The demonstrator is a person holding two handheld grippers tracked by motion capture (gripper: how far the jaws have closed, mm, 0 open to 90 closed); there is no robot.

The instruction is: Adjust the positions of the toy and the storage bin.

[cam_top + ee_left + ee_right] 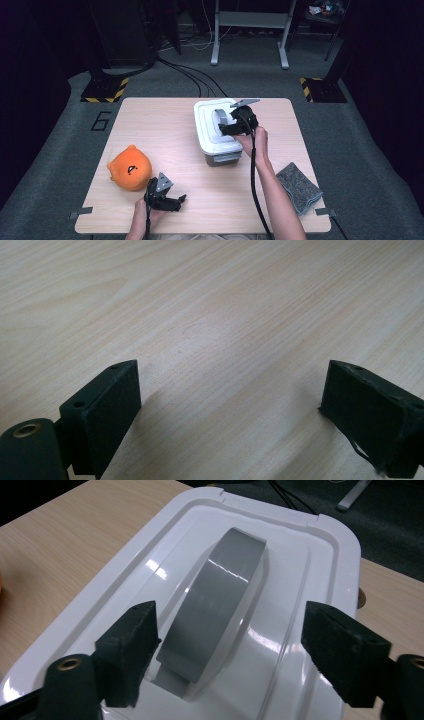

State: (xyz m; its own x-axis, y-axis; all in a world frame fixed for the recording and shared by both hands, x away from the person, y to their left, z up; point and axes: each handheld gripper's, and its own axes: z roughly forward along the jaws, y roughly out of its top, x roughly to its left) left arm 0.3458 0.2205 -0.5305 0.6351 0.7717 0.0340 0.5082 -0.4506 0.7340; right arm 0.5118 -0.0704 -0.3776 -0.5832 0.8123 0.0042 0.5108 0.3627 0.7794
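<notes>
While the left gripper point(181, 199) rests spread, the right gripper point(230, 650) straddles the lid's grey handle point(215, 605), unclamped.

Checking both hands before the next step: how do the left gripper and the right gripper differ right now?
The left gripper rests over bare table, jaws wide, nothing between them. The right gripper sits over the white box lid, jaws straddling its grey handle without pressing it. Both are open.
</notes>
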